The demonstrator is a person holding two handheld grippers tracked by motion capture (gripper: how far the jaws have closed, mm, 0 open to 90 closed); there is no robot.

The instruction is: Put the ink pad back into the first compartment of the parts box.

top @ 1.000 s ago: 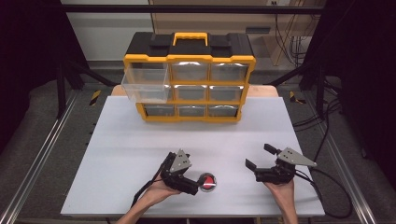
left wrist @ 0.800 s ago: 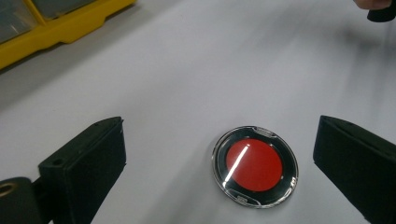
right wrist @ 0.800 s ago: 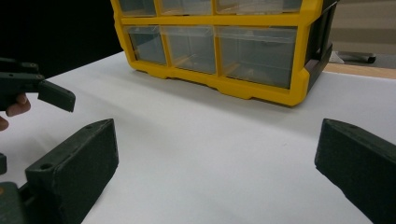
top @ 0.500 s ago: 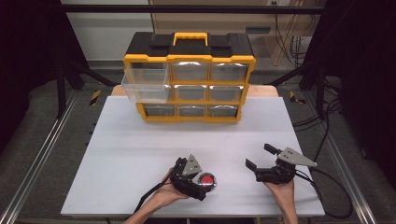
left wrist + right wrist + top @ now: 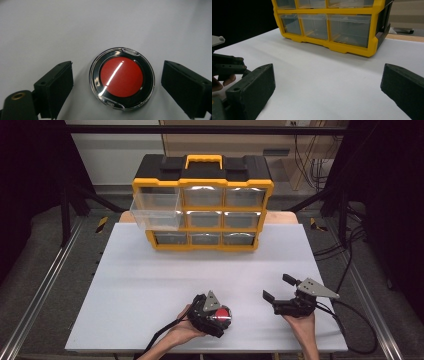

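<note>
A round red disc (image 5: 121, 76) in a clear-rimmed black case lies flat on the white table top (image 5: 150, 285), near its front edge (image 5: 222, 314). My left gripper (image 5: 117, 68) points down over it, one black jaw on each side. The jaws have just been closing, but a gap remains on both sides, so the gripper is open. In the high view the left gripper (image 5: 216, 316) is tipped over the disc, with a hand behind it. My right gripper (image 5: 277, 288) rests open at the front right with nothing between its jaws (image 5: 328, 72).
A yellow and black drawer organiser (image 5: 202, 210) stands at the back of the table, also seen ahead of the right gripper (image 5: 332, 25). Its top left clear drawer (image 5: 155, 212) is pulled out. Metal rails run along both table sides.
The left gripper has moved right and down, so the red disc that lay beside it now sits between its jaws. The right gripper has stayed still.
</note>
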